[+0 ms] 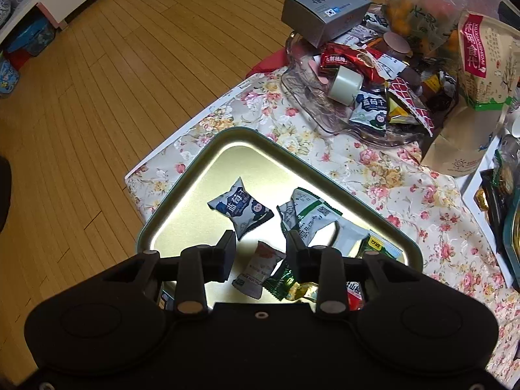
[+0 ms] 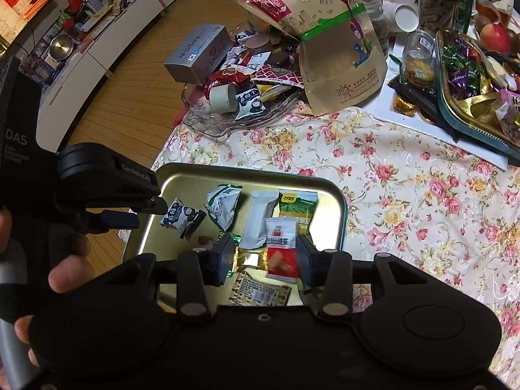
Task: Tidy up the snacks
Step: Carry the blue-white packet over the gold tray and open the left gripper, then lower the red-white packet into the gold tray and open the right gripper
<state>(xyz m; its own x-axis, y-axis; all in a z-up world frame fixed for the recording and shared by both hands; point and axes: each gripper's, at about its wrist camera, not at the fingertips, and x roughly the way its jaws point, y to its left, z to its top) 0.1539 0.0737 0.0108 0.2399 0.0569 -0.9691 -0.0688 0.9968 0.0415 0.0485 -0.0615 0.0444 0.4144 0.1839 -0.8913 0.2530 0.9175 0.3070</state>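
Gold-floored metal tray [image 2: 338, 208] with teal rim sits at the near corner of the floral-clothed table [image 2: 406, 175], close to the edge that drops to the wood floor. Left gripper [image 1: 261, 242] hangs over the tray pointing steeply down, jaws standing wide apart, nothing clamped; below the gap lies a pale packet with a red patch [image 1: 258, 268], pads clear of it. Just beyond its fingertips, a blue-and-white snack packet [image 1: 241, 207] and a green-and-white packet [image 1: 305, 216] lie flat on the tray floor. Right gripper [image 2: 266, 253] over the tray's near edge, jaws partly open; a red-and-white sachet [image 2: 282, 248] sits between the fingers, slightly blurred, contact with the pads cannot be told. Toward the tray's far right corner, a yellow-green packet [image 2: 297, 206]. Clear glass dish [image 2: 221, 126] heaped with more snacks stands further along the floor-side table edge, well apart from the tray.
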